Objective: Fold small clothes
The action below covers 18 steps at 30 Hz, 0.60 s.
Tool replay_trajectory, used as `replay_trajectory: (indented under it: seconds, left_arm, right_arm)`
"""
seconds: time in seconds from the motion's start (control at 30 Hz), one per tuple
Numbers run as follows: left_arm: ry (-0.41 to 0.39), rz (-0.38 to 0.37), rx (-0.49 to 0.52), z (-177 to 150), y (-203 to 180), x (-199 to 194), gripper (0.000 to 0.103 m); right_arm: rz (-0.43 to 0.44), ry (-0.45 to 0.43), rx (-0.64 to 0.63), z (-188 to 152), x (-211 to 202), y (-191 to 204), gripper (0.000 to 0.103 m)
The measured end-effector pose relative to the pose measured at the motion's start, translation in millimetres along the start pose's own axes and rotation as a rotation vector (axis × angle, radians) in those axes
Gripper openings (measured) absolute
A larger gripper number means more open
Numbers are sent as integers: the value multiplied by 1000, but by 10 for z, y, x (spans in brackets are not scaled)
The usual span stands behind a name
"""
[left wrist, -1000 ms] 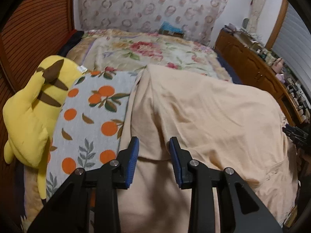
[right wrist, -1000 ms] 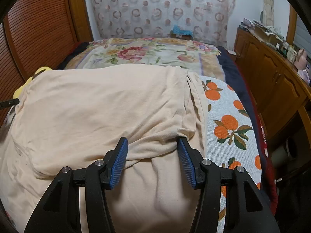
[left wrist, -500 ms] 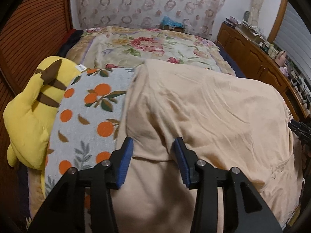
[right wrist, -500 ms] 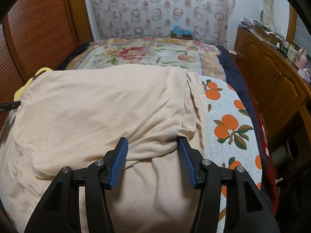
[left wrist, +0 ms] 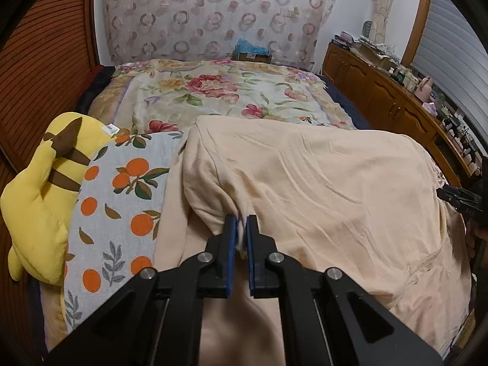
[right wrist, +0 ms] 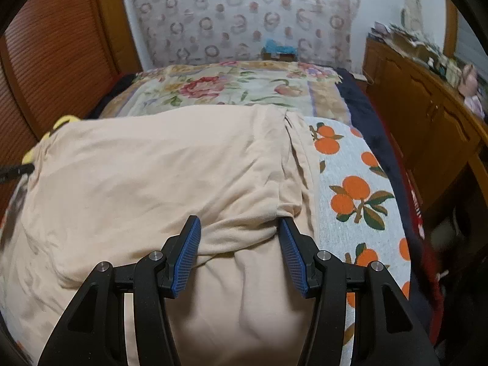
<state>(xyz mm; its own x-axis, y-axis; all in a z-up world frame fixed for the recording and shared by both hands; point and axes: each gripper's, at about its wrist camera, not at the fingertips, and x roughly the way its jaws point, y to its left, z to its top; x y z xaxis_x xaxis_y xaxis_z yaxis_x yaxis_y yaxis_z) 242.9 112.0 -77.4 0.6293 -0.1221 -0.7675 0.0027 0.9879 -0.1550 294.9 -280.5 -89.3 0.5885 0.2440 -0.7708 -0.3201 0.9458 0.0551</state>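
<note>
garment: a peach shirt (left wrist: 305, 183) lies spread over the bed, on an orange-print towel (left wrist: 122, 201); in the left wrist view it fills the frame from 9 to 3 o'clock.
long axis: the near folded edge runs across both views, roughly 9 to 3 o'clock, so each gripper meets it end-on.
left gripper (left wrist: 241, 222): jaws pressed together on a pinch of the shirt's near-left edge; cloth bunches up toward 11 o'clock from the pads.
right gripper (right wrist: 239, 231): jaws spread about halfway, the near-right edge fold lying between them toward 12 o'clock; the pads do not press on it.
nearer hand: each is at its own corner; the left has its hold, the right has not.
next move, judged: the right jaws need to close on the fold before both corners lift toward 12 o'clock.
toy: a yellow plush (left wrist: 39, 189) sits at 9 o'clock, clear of the shirt.
</note>
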Motion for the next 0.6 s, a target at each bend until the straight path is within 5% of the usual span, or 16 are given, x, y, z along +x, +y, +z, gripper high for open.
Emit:
replay_trajectory:
  seconds: [0.17,0.33,0.6]
  left_arm:
    - [25,4,-14,-37,53,65,3]
    - [4,-49,-2,-65,14,9,2]
    - [-117,-46,10,-7,-89,-379,2]
  right_arm:
    - [-32,13,8,56,0,86,48]
    - [-29,-4,4,119,-39,50,9]
    - [22,-145,22,198,-426,121,4]
